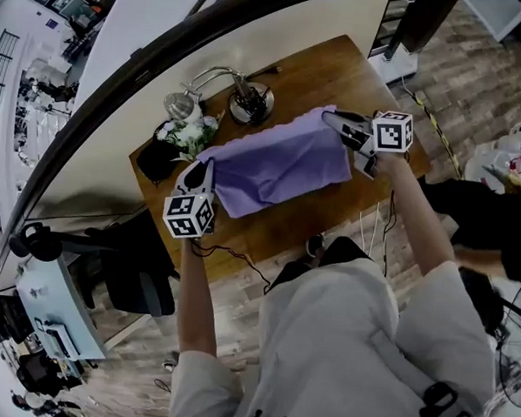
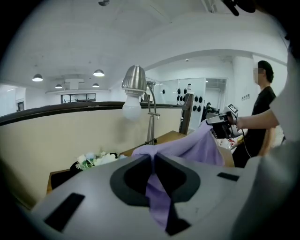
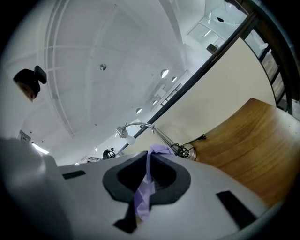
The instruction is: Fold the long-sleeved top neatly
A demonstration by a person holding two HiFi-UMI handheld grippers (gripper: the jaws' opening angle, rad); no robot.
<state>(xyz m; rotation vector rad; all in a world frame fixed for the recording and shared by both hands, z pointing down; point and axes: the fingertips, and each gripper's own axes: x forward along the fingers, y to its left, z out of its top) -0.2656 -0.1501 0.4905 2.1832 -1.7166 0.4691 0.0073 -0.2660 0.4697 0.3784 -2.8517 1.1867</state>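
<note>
Nearest to the camera, a person in a pale top stands at the near edge of the wooden table (image 1: 281, 232), with both arms stretched out over it. The left gripper (image 1: 203, 165) carries a cube of black-and-white square markers and is over the table's left side. Its jaws are clamped on a corner of the purple long-sleeved top (image 1: 280, 165), and a strip of cloth hangs down between them. The right gripper (image 1: 331, 120), with a cube of the same kind, is over the table's right side and is likewise pinched tight on a fold of the top. The top is stretched between the two above the table's middle; whether its lower edge touches the wood cannot be told. At the table's far left corner lie white flowers (image 1: 188, 135), and a metal desk lamp (image 1: 249, 102) stands at the far edge. Another person in black (image 2: 262, 105) stands off the table's right end.
</note>
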